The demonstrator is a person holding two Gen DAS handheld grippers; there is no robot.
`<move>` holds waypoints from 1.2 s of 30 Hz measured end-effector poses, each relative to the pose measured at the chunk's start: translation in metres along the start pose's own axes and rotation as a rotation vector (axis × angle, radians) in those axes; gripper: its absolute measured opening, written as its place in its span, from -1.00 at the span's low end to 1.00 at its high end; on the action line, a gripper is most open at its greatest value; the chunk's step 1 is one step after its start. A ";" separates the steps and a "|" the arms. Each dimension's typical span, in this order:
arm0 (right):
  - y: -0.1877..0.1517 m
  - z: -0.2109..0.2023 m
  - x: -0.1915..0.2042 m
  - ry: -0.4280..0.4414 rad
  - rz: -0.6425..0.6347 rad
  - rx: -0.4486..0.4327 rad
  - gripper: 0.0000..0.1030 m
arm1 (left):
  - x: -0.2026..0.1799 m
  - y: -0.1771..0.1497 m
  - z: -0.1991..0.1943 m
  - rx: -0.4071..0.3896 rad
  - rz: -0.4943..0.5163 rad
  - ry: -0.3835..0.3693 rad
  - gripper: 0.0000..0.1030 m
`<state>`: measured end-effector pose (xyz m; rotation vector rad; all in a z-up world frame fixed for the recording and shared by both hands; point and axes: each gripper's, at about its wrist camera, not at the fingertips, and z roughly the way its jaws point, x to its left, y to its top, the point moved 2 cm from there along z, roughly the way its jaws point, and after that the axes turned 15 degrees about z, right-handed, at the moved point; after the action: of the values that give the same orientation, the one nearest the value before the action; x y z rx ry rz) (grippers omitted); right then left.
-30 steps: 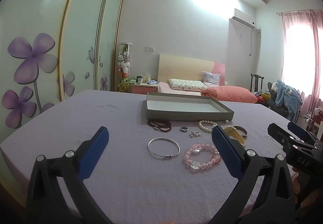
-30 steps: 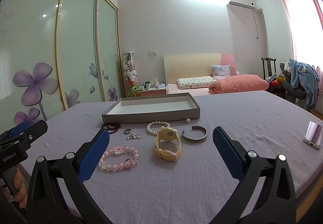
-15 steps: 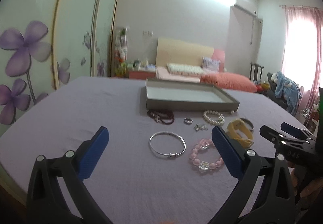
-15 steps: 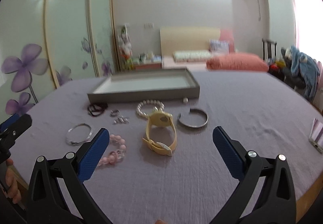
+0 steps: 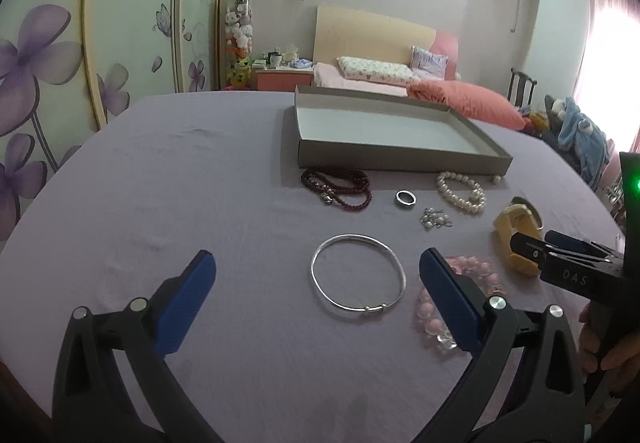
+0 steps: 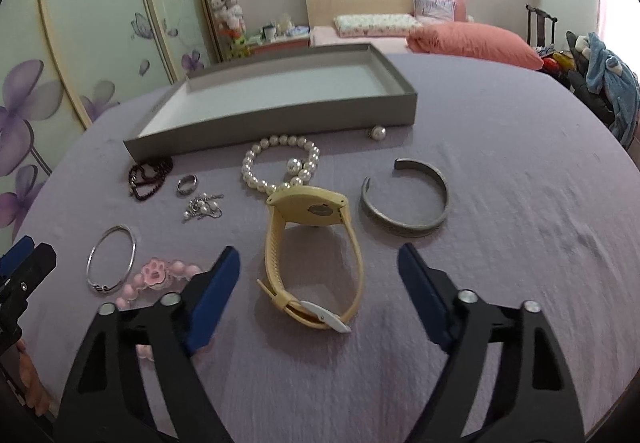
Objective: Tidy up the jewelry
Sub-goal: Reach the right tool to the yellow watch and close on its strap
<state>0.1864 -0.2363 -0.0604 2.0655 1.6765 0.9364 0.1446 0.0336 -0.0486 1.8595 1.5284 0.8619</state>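
Jewelry lies on a purple cloth before a grey tray (image 5: 400, 160) (image 6: 280, 115). My left gripper (image 5: 316, 267) is open and empty, just short of a thin silver bangle (image 5: 357, 276) (image 6: 111, 258). My right gripper (image 6: 319, 263) is open and empty, its blue pads either side of a yellow watch (image 6: 316, 243) (image 5: 516, 239). A pink bead bracelet (image 5: 432, 307) (image 6: 160, 275) lies between the grippers. A pearl bracelet (image 6: 280, 163) (image 5: 462, 192), a dark bead string (image 5: 338, 185) (image 6: 148, 177), a ring (image 5: 405, 198) (image 6: 187, 184), small earrings (image 5: 434, 219) (image 6: 203, 205) and a grey cuff (image 6: 404, 199) lie nearer the tray.
A loose pearl (image 6: 376, 132) sits against the tray's front wall. Beyond the table stand a bed with pink bedding (image 5: 460, 103), mirrored wardrobe doors (image 5: 60, 43) at left and a chair with blue clothes (image 6: 608, 91) at right.
Both grippers have moved forward and down toward the jewelry. The left has closed in on the silver bangle, the right on the yellow watch. Both stay open.
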 end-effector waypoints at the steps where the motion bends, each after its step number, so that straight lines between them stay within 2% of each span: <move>1: 0.000 0.002 0.000 -0.006 0.001 0.007 0.31 | 0.000 0.001 0.003 0.009 0.004 -0.001 0.92; 8: 0.000 0.011 0.001 0.010 0.018 0.051 0.11 | -0.001 0.001 0.020 0.072 0.026 -0.014 0.92; 12: -0.001 0.010 0.002 0.010 0.013 0.052 0.11 | 0.000 -0.001 0.029 0.104 0.015 -0.029 0.92; 14: 0.000 0.010 0.001 0.022 0.026 0.053 0.12 | 0.000 -0.002 0.033 0.120 0.010 -0.035 0.92; 16: 0.001 0.009 0.000 0.043 0.043 0.067 0.35 | 0.000 -0.002 0.035 0.127 0.009 -0.037 0.92; 19: 0.002 0.011 0.003 0.017 0.025 0.060 0.37 | -0.001 -0.002 0.037 0.133 0.014 -0.035 0.92; 21: 0.004 0.013 0.003 0.002 0.021 0.060 0.25 | -0.001 -0.001 0.039 0.137 0.015 -0.034 0.92; 22: 0.005 0.012 0.002 0.012 0.024 0.060 -0.08 | -0.001 -0.001 0.039 0.139 0.014 -0.035 0.92; 25: 0.006 0.009 -0.003 0.034 0.024 0.060 -0.22 | -0.002 -0.001 0.042 0.148 0.017 -0.034 0.92; 31: 0.004 -0.001 -0.017 0.004 0.003 0.041 -0.32 | -0.004 0.000 0.043 0.157 0.039 -0.031 0.92; 33: 0.004 -0.004 -0.025 -0.025 0.016 0.026 -0.32 | -0.003 0.000 0.044 0.169 0.047 -0.028 0.81; 36: 0.004 -0.004 -0.032 -0.011 0.036 0.028 -0.31 | -0.004 -0.001 0.051 0.199 0.049 -0.031 0.75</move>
<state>0.1837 -0.2685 -0.0640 2.1213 1.6613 0.9165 0.1838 0.0284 -0.0818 2.0493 1.6049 0.7209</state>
